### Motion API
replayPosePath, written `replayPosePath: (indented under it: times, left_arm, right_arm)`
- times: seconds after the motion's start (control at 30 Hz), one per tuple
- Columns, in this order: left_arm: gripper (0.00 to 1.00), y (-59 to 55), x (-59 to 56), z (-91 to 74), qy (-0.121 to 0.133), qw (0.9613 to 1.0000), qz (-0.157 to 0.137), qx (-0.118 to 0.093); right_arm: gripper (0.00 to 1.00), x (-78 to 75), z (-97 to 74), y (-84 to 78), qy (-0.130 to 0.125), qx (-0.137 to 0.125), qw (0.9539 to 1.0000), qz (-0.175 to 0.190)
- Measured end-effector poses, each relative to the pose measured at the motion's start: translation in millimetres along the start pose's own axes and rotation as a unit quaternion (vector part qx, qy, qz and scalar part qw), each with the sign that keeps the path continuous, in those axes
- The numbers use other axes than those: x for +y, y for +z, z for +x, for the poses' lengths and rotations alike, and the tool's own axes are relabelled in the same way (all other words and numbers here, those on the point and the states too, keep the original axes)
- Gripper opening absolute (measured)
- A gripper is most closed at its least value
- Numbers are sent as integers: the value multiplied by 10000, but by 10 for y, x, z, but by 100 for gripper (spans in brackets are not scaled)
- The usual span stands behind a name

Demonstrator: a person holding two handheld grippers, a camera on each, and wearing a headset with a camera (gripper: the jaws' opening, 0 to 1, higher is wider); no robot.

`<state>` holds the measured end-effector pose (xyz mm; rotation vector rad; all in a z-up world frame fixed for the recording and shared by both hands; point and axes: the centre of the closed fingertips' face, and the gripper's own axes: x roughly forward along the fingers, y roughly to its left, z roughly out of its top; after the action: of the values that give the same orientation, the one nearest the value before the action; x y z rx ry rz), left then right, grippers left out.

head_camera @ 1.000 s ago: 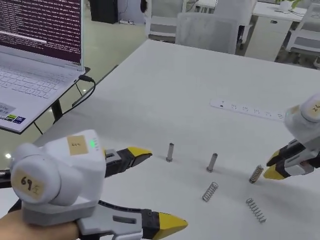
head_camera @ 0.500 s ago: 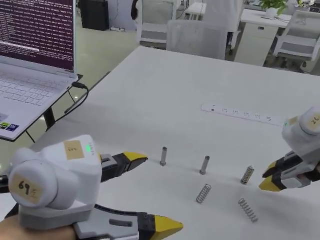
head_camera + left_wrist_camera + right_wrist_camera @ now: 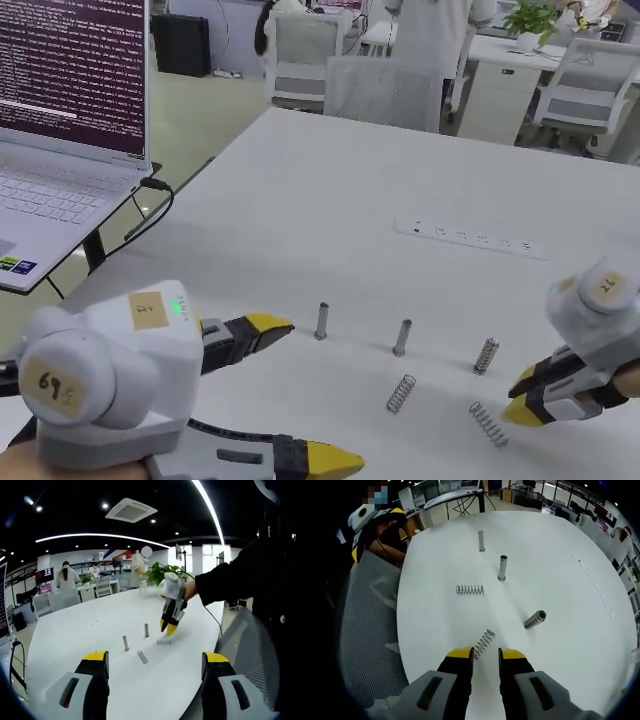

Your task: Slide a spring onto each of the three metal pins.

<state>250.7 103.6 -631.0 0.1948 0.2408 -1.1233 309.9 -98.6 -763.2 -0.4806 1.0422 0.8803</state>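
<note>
Far left, an open silver laptop (image 3: 60, 150) sits on a stand, off the white worktop (image 3: 330, 190). The white-bodied L gripper (image 3: 318, 393) sits low at the near-left corner. Its black-and-yellow fingers (image 3: 262, 324) are spread wide w/ nothing betw. them. All pins & springs lie ahead of its tips.

A row runs across the worktop. The first short steel pin (image 3: 322, 321) is upright & bare, near the L gripper's far tip but apart from it. The second short steel pin (image 3: 402, 337) is also upright & bare. Third in line, a grey coil spring (image 3: 486, 356) stands up, leaning a bit, apparently sleeved over the last pin. A flat white power strip (image 3: 470, 240) lies well behind the row.

In front of the row, a loose steel spring (image 3: 400, 392) lies flat below the second pin. A second loose spring (image 3: 488, 423) lies flat further right, just beside the R gripper (image 3: 517, 397).

In the right gripper view that spring lies slanted. Its near end is at the mouth of the gap, by one yellow fingertip (image 3: 462, 653), not betw. the fingers. Touching or not, can't tell. The R gripper's jaws stand a narrow gap apart, gripping nothing.
</note>
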Motion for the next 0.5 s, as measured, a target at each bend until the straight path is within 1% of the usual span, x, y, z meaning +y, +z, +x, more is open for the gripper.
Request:
replayPosePath:
  times: [0.27,0.5]
  left_arm:
    - [72,-5,-2,-4,-17,10000,11,0]
    - [72,-13,19,6,-6,10000,-3,0]
  right_arm:
    - [18,51,187,-66,107,74,9999,83]
    - [18,49,238,-96,111,140,9998,121]
